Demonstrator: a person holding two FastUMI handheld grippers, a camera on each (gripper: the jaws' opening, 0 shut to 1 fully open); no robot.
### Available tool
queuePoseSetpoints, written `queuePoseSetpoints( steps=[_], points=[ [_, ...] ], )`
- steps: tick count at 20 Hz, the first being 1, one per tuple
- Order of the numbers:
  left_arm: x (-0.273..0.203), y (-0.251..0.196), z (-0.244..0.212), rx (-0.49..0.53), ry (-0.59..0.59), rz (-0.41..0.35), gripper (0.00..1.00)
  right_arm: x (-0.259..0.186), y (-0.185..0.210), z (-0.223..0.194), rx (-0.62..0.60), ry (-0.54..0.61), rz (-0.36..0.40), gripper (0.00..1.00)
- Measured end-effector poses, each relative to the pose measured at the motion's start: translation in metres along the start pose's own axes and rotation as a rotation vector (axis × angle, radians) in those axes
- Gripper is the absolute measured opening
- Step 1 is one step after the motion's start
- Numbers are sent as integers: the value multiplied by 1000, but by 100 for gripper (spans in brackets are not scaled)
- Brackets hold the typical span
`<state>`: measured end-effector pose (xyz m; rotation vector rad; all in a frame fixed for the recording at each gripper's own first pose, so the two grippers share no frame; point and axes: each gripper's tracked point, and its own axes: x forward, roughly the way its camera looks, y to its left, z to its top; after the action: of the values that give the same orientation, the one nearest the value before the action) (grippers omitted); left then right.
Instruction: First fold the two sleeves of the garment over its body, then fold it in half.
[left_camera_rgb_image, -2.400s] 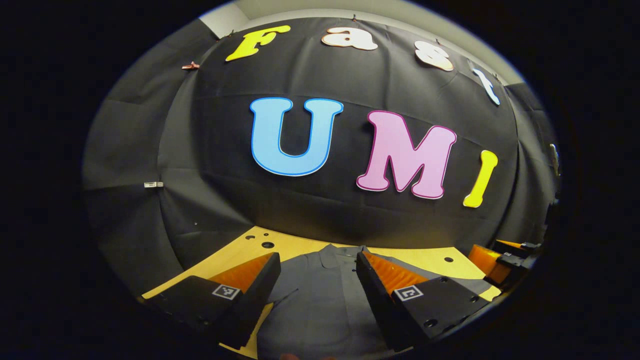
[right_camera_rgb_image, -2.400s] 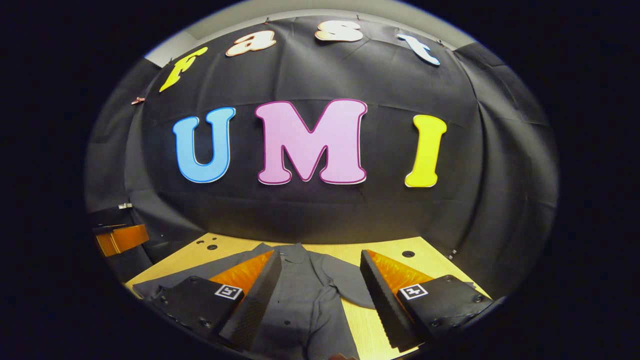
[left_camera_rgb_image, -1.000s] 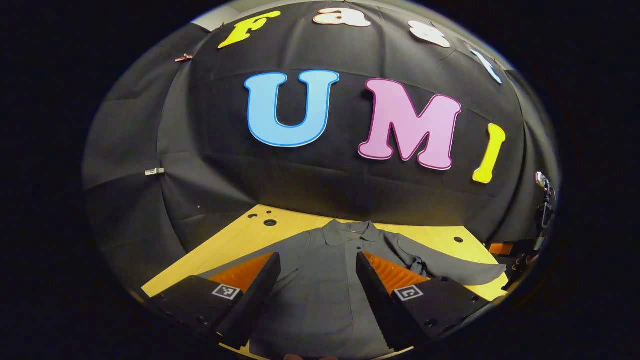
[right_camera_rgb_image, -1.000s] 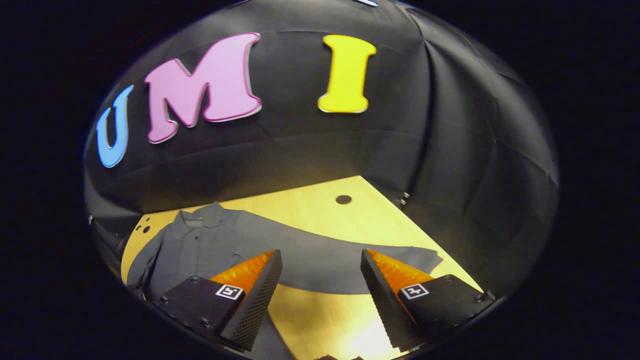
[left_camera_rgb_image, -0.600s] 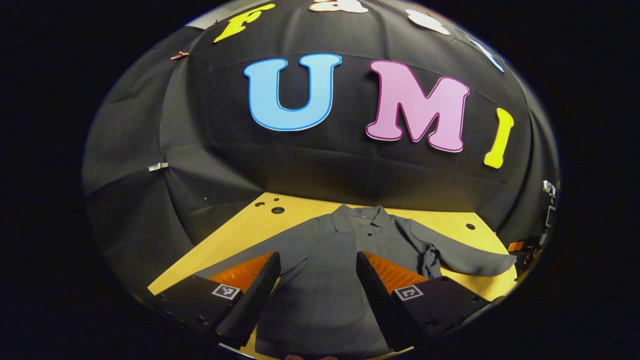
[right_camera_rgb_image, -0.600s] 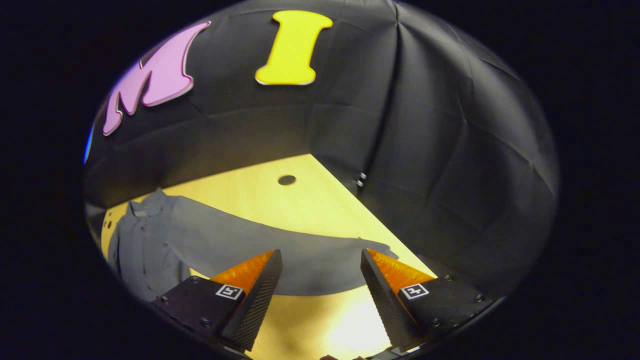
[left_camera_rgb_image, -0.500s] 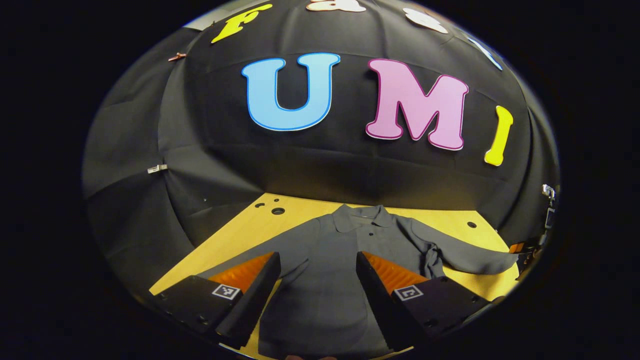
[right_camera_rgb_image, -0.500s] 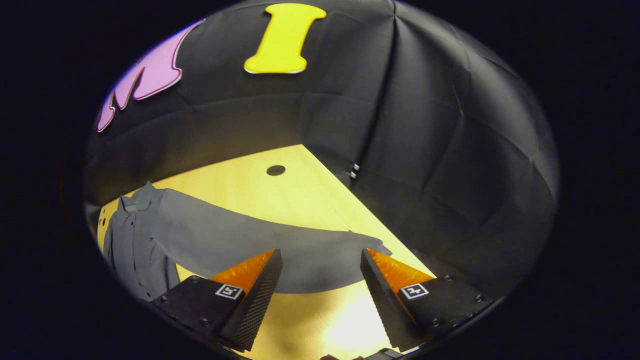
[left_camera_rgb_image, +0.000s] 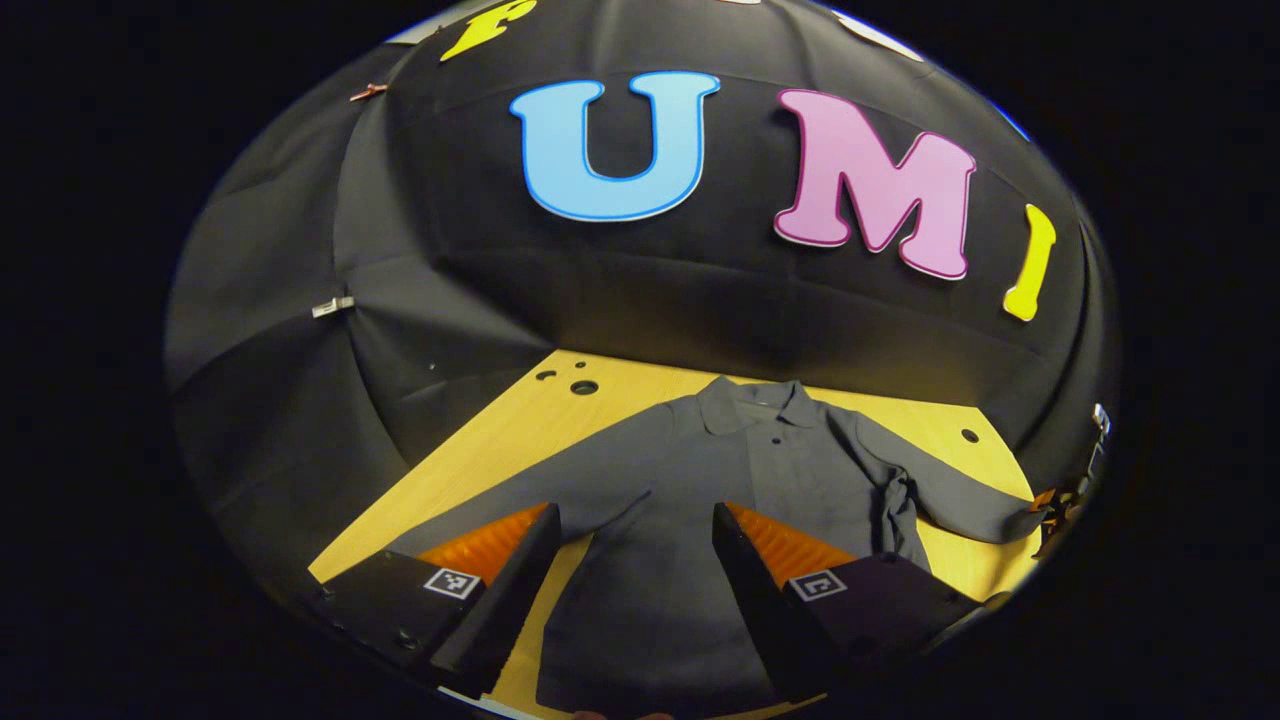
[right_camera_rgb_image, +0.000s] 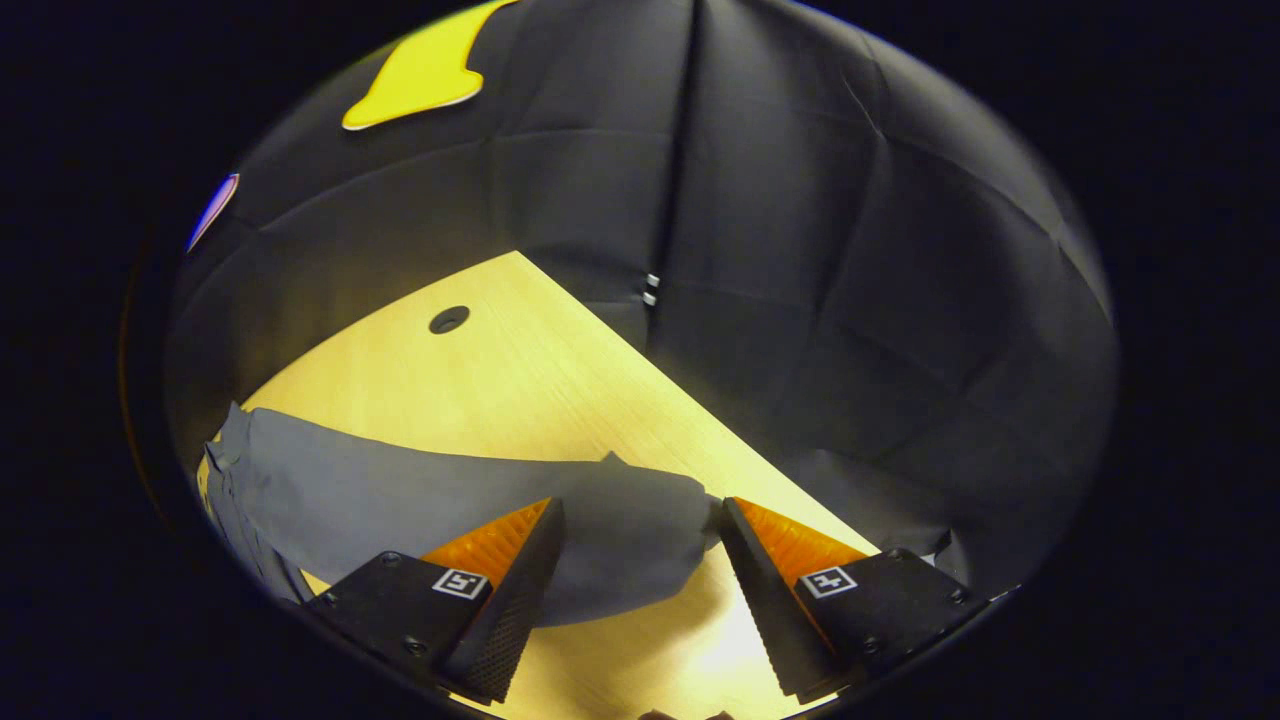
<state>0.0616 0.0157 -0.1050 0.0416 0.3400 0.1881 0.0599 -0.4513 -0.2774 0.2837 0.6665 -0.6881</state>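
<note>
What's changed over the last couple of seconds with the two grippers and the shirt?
The right gripper swung away from the shirt's body out to the right sleeve, and its open fingers now straddle the cuff end without closing. The left gripper rose and tipped down a little, so more of the shirt shows. The shirt itself stayed spread flat on the table, sleeves unfolded, and both grippers stayed open.

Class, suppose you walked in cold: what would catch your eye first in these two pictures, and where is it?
A grey shirt lies spread flat on the yellow wooden table, collar toward the back wall. In the right gripper view, the right claw stands open around the end of one outstretched sleeve.
</note>
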Motion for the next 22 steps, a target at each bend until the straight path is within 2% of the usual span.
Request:
queuePoseSetpoints(
  steps=[4,9,10,13,17,20,21,22],
  points=[
    [3,-2,6,48,-8,-1,96,20,-3,-12,11,51,1,98],
    [1,-21,20,-15,-14,-44,96,30,4,-14,13,71,27,95],
    [2,-24,21,-22,-15,-48,96,26,9,-15,-6,59,32,86],
    [4,-26,17,-37,-3,-49,96,27,23,-19,-44,55,54,47],
    [1,-21,10,-62,7,-32,96,21,30,-20,10,67,63,13],
    [1,-11,1,-63,22,-12,96,20,34,-20,-5,71,64,12],
    [0,-7,-1,-68,24,-6,96,17,37,-21,-12,76,71,17],
    [0,-4,-1,-74,24,-1,96,12,42,-17,-35,66,77,12]
  ],
)
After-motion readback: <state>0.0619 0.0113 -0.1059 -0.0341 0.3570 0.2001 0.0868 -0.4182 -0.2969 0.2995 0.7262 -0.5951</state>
